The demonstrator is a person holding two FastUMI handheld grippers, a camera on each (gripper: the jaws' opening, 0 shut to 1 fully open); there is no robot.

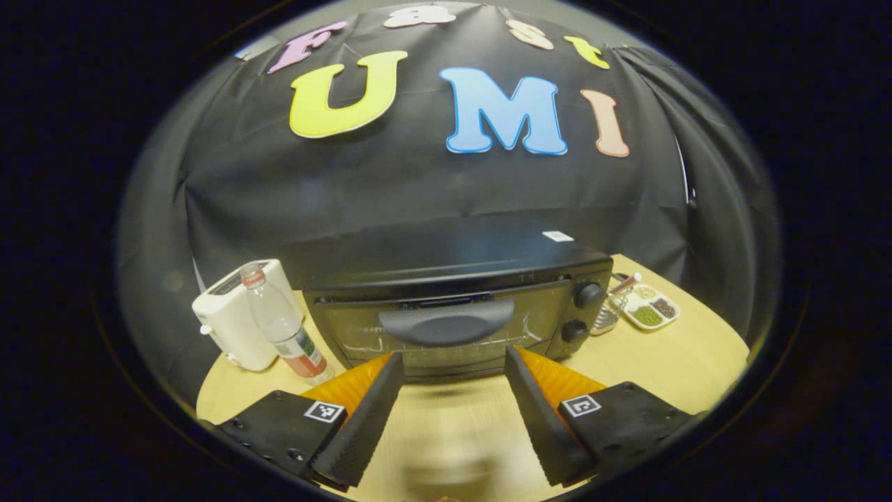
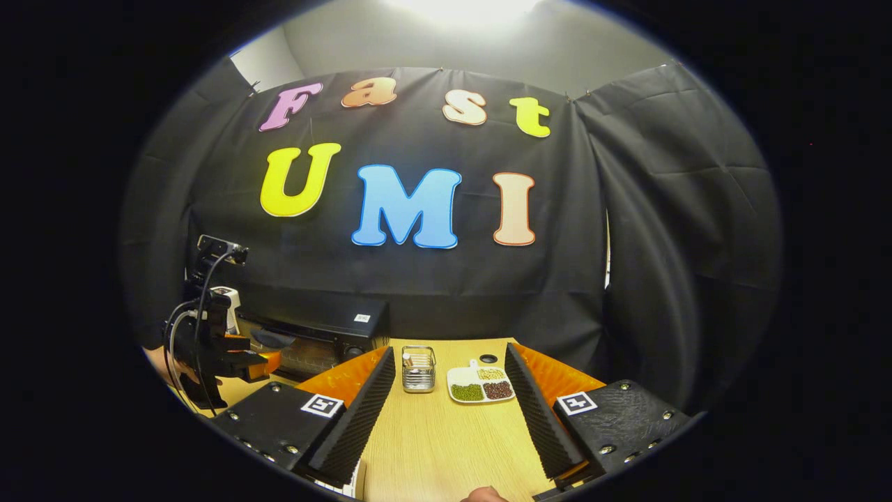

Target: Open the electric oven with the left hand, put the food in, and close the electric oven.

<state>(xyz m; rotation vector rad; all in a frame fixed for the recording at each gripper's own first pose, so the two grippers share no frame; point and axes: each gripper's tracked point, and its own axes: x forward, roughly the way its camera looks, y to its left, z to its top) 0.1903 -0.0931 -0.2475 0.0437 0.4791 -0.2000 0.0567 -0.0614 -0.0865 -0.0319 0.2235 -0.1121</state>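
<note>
In the left gripper view the oven sat mid-frame on the table, toaster and bottle left, sectioned dish right.

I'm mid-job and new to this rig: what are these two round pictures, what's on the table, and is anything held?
Each picture comes from a camera riding on a hand-held gripper, looking along its two fingers. In the left gripper view, the left gripper is open, facing the closed electric oven and its door handle. Beside it stand a white toaster and a water bottle. In the right gripper view, the right gripper is open over the wooden table, facing a small wire basket and a divided dish of beans. Nothing is held.
</note>
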